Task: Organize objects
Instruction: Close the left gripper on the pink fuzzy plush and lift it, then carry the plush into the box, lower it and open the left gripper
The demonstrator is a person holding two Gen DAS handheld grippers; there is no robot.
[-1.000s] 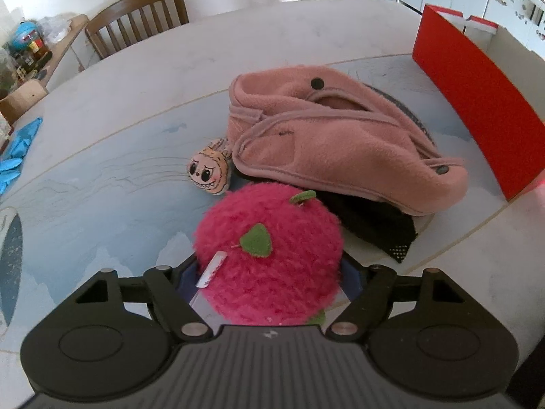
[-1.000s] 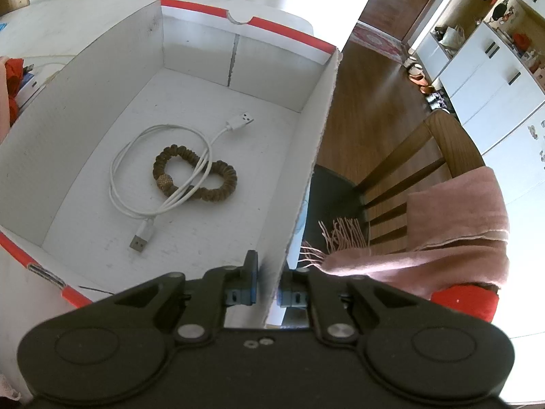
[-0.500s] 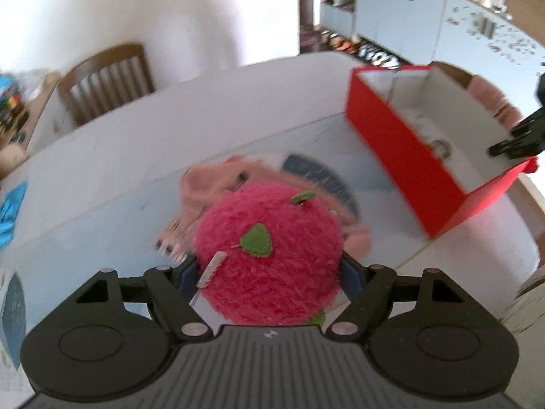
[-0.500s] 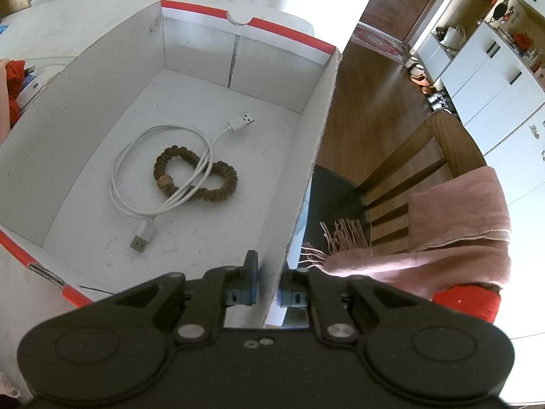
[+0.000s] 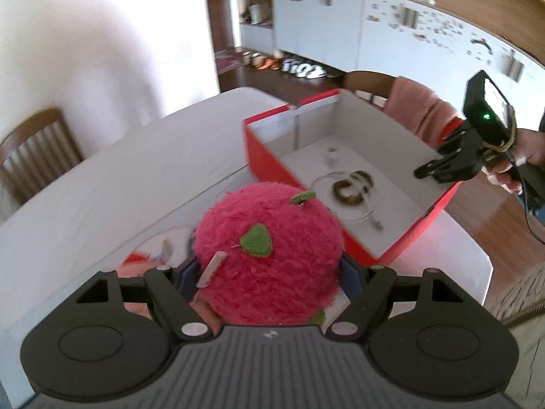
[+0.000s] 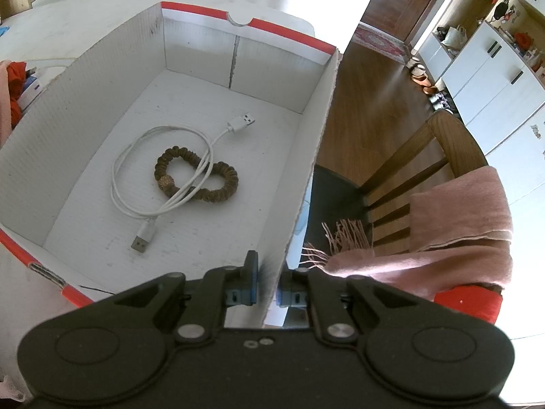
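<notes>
Clamping a fuzzy pink plush ball (image 5: 269, 255) between its two pads, the left claw (image 5: 269, 269) holds it above the white counter (image 5: 136, 177), near the red outer wall of the box (image 5: 272, 156). The ball fills the gap, with green felt leaves and a small white tag on its surface. The box is open-topped, red outside and white inside, and sits on the counter. On its floor lie a coiled white USB cable (image 6: 163, 184) and a brown beaded bracelet (image 6: 197, 173), the cable crossing over the bracelet. The right claw (image 6: 267, 284) pinches the box's side wall, one pad inside and one outside, the jaws nearly together on the thin cardboard. A person's hand (image 5: 521, 160) grips that tool. Beyond the box, a pink scarf (image 6: 460, 225) hangs over a wooden chair (image 6: 425, 156).
</notes>
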